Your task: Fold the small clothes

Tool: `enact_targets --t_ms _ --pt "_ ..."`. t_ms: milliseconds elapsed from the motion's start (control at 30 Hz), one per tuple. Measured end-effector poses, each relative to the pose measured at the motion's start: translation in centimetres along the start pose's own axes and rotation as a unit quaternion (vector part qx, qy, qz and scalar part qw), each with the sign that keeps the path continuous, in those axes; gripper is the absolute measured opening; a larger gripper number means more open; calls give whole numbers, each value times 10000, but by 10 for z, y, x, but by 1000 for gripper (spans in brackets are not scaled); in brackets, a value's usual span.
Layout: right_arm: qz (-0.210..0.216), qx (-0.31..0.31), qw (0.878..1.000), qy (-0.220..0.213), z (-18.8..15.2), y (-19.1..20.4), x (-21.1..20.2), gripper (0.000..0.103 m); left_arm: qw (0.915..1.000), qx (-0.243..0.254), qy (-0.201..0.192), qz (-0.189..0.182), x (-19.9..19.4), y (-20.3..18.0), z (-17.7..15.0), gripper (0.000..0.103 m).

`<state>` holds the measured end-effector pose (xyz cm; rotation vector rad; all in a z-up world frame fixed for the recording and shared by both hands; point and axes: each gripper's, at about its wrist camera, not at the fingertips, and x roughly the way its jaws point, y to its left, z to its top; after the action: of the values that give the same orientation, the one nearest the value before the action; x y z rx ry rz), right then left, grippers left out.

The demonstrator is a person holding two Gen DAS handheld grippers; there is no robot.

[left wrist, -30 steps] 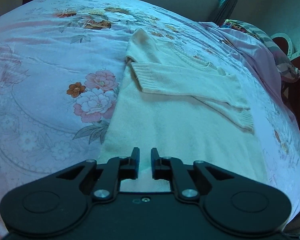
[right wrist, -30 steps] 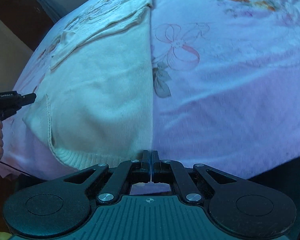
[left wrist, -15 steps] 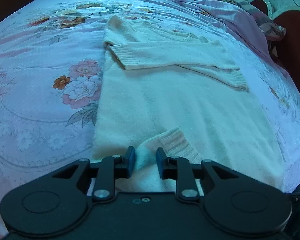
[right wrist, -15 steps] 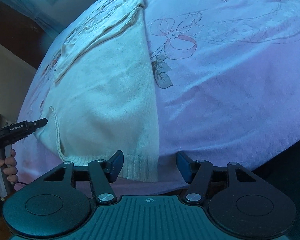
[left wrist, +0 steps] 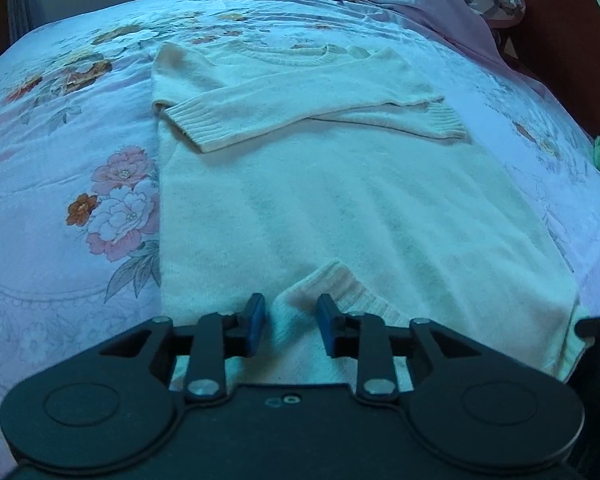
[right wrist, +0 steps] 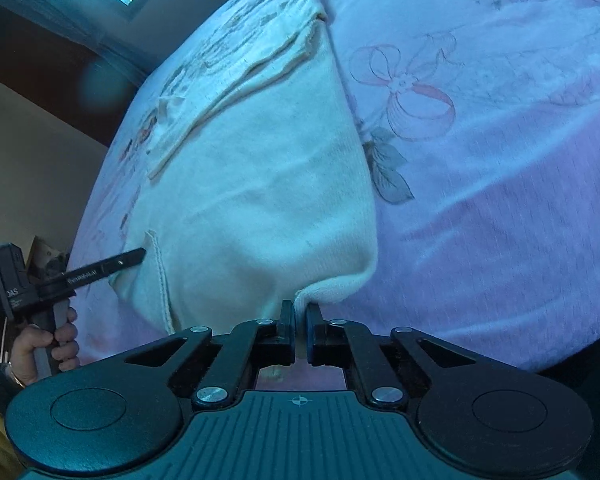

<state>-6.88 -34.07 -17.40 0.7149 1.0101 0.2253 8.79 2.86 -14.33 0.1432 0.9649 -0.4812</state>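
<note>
- The right gripper (right wrist: 298, 322) has its fingers clamped on the near hem corner of the cream sweater (left wrist: 340, 208); half a second back they stood wide apart around that corner.
- The left gripper (left wrist: 291, 322) has its fingers apart and opening, the bunched hem between them and seemingly unpressed; a second ago they were nearly together.
- The sweater lies flat on the floral bed (left wrist: 60, 200), both sleeves (left wrist: 300, 108) already crossed over the chest.
- Step in hand, as I judge it: taking both hem corners for the bottom-up fold.
- The next move calls for the left fingers to close, then both to lift together toward the collar (left wrist: 284, 56).
</note>
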Motion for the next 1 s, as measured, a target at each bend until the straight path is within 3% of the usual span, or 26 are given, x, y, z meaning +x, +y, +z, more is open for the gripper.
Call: enact_targets --t_ms 33,100,167,200,333,433,567,633,667,733,800,867,933,1000 --pt "39 -17 10000 -85 5 4 -2 4 9999 120 41 -23 2 -2 0 37" --pt "110 -29 9997 -219 16 11 -5 4 9995 277 49 -120 4 -6 -3 34" --pt "180 13 9994 -310 25 14 -7 4 9992 303 81 -253 4 -8 -5 19" --pt "210 23 9992 -348 30 17 -6 4 9990 310 97 -322 3 -9 -5 5" --pt "224 14 9984 -525 46 23 -5 4 9992 332 -218 -97 -5 -14 -4 4" --pt "166 27 9972 -733 64 26 -2 4 9967 -441 -676 93 -14 4 12 4" --pt "15 69 9946 -1037 100 26 9 4 9835 -1448 -993 441 -11 37 36 4" --pt "-43 212 9940 -1073 123 19 21 4 9786 -1725 -933 624 0 49 43 5" --pt "-65 224 9956 -907 133 16 33 4 9787 -1778 -714 744 11 52 46 6" --pt "-434 222 9953 -835 144 10 51 4 9797 -1733 -453 906 28 52 44 14" --pt "-710 -36 9948 -733 149 10 63 5 9802 -1676 -451 954 28 51 41 17" --pt "-693 -165 9945 -765 149 10 60 17 9798 -1769 -470 806 19 53 38 30" --pt "-752 -284 9916 -1014 150 12 49 71 9793 -1782 -586 759 9 55 35 47" --pt "-818 -494 9867 -1311 150 14 38 76 9794 -1697 -658 877 4 55 36 52"
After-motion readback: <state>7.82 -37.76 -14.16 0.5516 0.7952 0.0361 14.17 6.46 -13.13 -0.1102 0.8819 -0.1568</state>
